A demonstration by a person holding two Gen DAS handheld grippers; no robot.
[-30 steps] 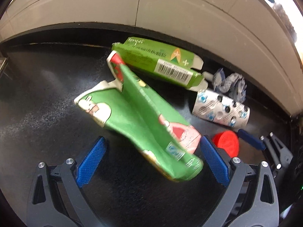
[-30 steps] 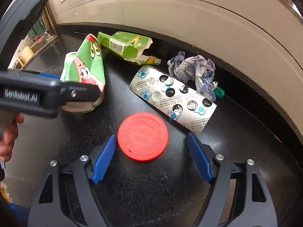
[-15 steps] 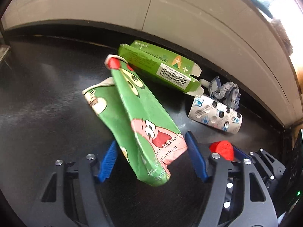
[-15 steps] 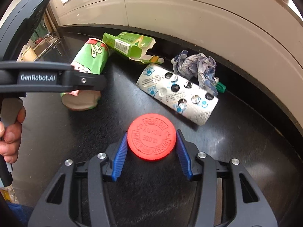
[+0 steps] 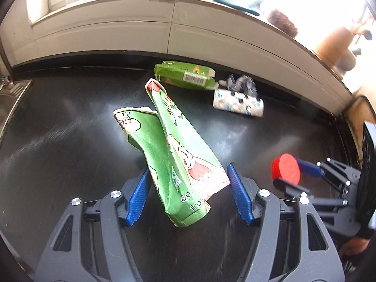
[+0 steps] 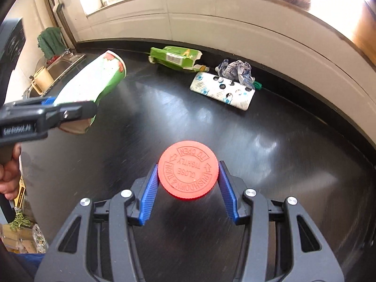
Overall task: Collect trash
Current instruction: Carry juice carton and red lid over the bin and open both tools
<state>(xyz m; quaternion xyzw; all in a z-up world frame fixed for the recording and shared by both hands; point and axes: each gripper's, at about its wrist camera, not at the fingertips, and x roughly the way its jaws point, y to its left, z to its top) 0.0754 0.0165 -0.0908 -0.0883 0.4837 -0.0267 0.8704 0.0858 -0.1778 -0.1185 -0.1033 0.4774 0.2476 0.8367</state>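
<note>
A crushed green paper cup [image 5: 169, 145] with cartoon print hangs above the black countertop [image 5: 70, 129], and my left gripper [image 5: 188, 169] is shut on its lower end. In the right wrist view the same cup [image 6: 94, 84] sticks out of the left gripper [image 6: 70, 110] at the left. My right gripper [image 6: 188, 166] is shut on a red screw cap [image 6: 188, 174], its blue pads pressing both sides. The left wrist view shows this cap [image 5: 285, 169] held clear of the counter at the right.
A green carton box [image 6: 176, 57], a blister pack [image 6: 223, 91] and a crumpled wrapper [image 6: 235, 70] lie by the white back wall [image 6: 235, 30]. A sink [image 6: 63, 63] with a mug is at the far left. A hand [image 6: 9, 178] holds the left gripper's handle.
Both grippers closed, the left on the cup and the right on the red cap. Both then rose and drew back from the wall, taking the items off the counter.
</note>
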